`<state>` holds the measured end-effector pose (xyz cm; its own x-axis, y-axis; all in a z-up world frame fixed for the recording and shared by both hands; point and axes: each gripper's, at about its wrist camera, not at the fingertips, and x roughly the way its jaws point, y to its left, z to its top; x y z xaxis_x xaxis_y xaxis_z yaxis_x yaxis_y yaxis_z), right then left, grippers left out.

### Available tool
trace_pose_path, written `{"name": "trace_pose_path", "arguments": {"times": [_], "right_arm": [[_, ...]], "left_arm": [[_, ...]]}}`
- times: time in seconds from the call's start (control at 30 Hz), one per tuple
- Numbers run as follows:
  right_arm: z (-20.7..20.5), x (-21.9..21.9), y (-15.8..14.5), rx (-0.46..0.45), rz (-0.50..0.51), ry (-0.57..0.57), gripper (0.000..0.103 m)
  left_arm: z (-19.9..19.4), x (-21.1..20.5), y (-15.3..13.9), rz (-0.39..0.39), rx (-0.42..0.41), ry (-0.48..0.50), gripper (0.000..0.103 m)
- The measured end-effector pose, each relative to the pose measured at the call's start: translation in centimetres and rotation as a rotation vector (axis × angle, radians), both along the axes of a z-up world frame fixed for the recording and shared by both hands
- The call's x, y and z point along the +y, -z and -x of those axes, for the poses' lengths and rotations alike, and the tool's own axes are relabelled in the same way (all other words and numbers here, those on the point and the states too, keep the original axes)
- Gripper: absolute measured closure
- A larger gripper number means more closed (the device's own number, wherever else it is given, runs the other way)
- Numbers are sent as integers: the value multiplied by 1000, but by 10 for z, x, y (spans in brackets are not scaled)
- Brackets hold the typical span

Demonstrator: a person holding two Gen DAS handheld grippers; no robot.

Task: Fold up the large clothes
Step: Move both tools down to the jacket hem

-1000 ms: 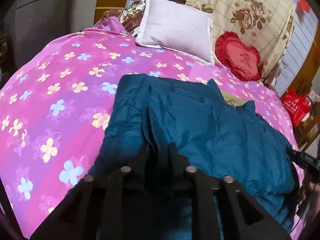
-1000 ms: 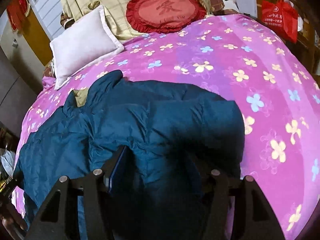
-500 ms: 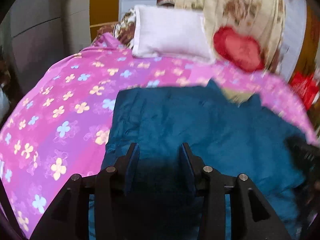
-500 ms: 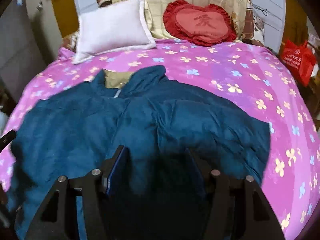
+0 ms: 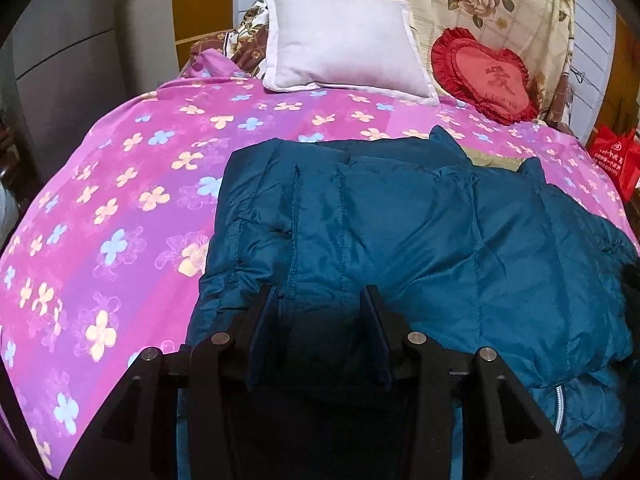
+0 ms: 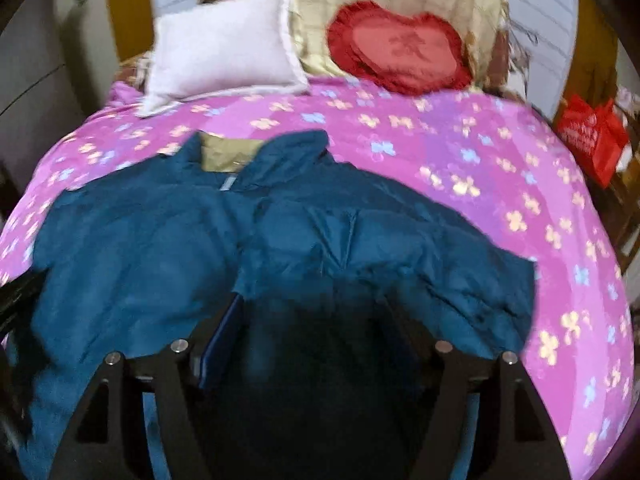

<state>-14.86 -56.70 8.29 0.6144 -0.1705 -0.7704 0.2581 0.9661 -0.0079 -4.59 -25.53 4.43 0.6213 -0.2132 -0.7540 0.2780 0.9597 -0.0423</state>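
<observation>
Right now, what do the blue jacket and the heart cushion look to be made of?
Blue jacket: probably thin synthetic shell, nylon or polyester, over padding; it has a slight sheen, stitched quilt lines and puffy panels. Heart cushion: likely satin-like red fabric, smooth centre with gathered ruffle edge.

Home bedroom: bed [image 5: 120,208] in floral cover, white pillow [image 5: 344,44], heart cushion [image 5: 488,76].

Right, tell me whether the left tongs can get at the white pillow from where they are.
Probably not without moving up the bed. The left tongs sit open low over the jacket, and the pillow lies at the far end. Nothing blocks the path.
</observation>
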Motion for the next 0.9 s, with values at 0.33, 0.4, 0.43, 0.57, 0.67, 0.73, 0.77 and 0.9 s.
{"name": "trace_pose_path", "arguments": {"times": [0.33, 0.4, 0.43, 0.57, 0.67, 0.73, 0.77, 0.9], "right_arm": [[24, -11, 40, 35, -36, 37, 28], [22, -10, 43, 40, -23, 37, 27], [23, -10, 43, 41, -25, 37, 27], [28, -11, 33, 35, -47, 39, 27], [42, -15, 14, -41, -67, 47, 27], [45, -20, 7, -73, -56, 66, 27], [45, -22, 5, -75, -47, 74, 26], [30, -42, 14, -48, -15, 127, 26]], "left_arm": [[0, -1, 2, -10, -10, 3, 77], [0, -1, 2, -12, -11, 4, 76], [0, -1, 2, -12, -10, 4, 76], [0, -1, 3, -11, -10, 4, 76], [0, -1, 3, -12, -11, 3, 76], [0, -2, 3, -12, -11, 3, 76], [0, -2, 3, -12, -11, 3, 76], [0, -2, 4, -17, -16, 4, 76]]}}
